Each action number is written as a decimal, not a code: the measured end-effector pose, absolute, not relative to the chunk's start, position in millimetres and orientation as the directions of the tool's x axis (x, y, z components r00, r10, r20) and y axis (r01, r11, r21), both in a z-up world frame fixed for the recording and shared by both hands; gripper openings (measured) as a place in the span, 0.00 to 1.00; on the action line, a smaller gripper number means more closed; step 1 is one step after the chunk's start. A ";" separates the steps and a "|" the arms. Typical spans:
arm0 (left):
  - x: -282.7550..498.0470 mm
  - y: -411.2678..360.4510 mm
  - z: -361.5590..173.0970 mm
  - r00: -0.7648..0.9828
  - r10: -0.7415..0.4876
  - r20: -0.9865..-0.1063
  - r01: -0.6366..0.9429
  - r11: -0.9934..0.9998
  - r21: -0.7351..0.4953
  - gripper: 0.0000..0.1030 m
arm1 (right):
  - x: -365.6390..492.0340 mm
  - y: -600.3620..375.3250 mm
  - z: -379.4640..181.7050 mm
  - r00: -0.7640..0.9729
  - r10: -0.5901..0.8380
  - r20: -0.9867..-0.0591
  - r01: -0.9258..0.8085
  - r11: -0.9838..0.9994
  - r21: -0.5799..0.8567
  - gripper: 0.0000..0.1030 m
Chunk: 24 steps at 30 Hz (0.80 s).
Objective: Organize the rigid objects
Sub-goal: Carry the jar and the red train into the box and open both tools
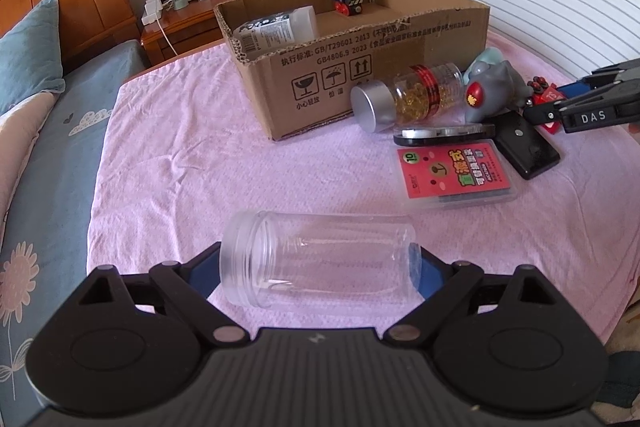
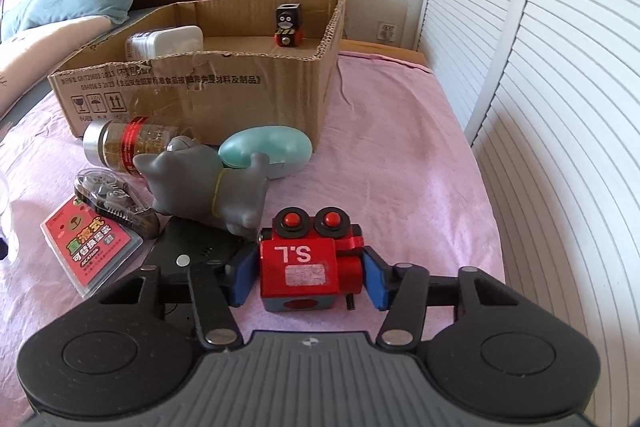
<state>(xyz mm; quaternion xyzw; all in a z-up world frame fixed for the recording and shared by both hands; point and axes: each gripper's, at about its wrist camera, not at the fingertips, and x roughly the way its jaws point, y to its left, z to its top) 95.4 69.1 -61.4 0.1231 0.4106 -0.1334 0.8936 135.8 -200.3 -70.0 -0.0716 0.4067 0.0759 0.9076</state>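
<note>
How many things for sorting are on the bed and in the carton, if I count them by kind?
Jars and bottles: 3 (clear jar, capsule jar, labelled bottle)
Toys: 3 (red train, black train, grey animal)
Stationery: 2 (tape dispenser, red pack)
Other: 2 (black device, mint case)
Total: 10
</note>
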 end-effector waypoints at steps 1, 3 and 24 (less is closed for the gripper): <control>95.7 68.8 -61.5 0.628 -0.138 -0.766 0.340 0.934 0.111 0.90 | 135.8 -199.0 -69.5 0.655 0.081 -0.751 -0.204 0.976 -0.073 0.57; 96.7 68.9 -61.2 0.625 -0.145 -0.767 0.343 0.934 0.103 0.88 | 135.3 -197.9 -68.8 0.650 0.081 -0.756 -0.213 0.974 -0.078 0.57; 130.3 65.7 17.3 0.660 -0.231 -0.715 0.388 0.920 0.061 0.88 | 130.9 -208.1 -12.9 0.654 0.115 -0.748 -0.272 0.958 -0.090 0.54</control>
